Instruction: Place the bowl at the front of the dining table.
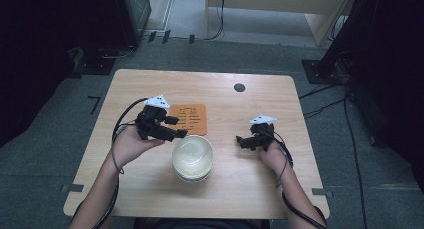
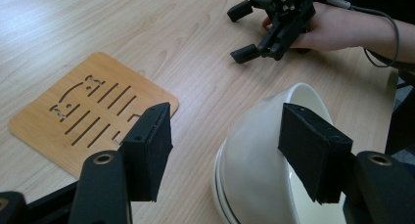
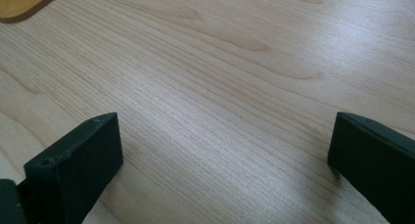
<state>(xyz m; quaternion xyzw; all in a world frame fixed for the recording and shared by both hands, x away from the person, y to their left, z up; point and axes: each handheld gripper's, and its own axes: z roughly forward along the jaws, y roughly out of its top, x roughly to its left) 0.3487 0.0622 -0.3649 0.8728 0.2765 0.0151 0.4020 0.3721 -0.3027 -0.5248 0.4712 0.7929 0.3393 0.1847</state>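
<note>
A stack of white bowls [image 1: 192, 158] stands near the table's front middle, with a flat wooden trivet [image 1: 188, 119] just behind it. My left gripper [image 1: 177, 127] hovers open at the stack's far left rim. In the left gripper view its jaws straddle the wall of the top bowl [image 2: 259, 155], one outside and one over the inside, without touching it; the trivet [image 2: 93, 111] lies to the left. My right gripper [image 1: 241, 142] rests open on the table right of the bowls, with only bare wood between its jaws [image 3: 225, 155].
The wooden table [image 1: 150, 89] has a small black round cap [image 1: 239, 87] near its far edge. A corner of the trivet [image 3: 19, 1] shows in the right gripper view. Cables trail from both grippers. Dark equipment and cables stand on the floor around the table.
</note>
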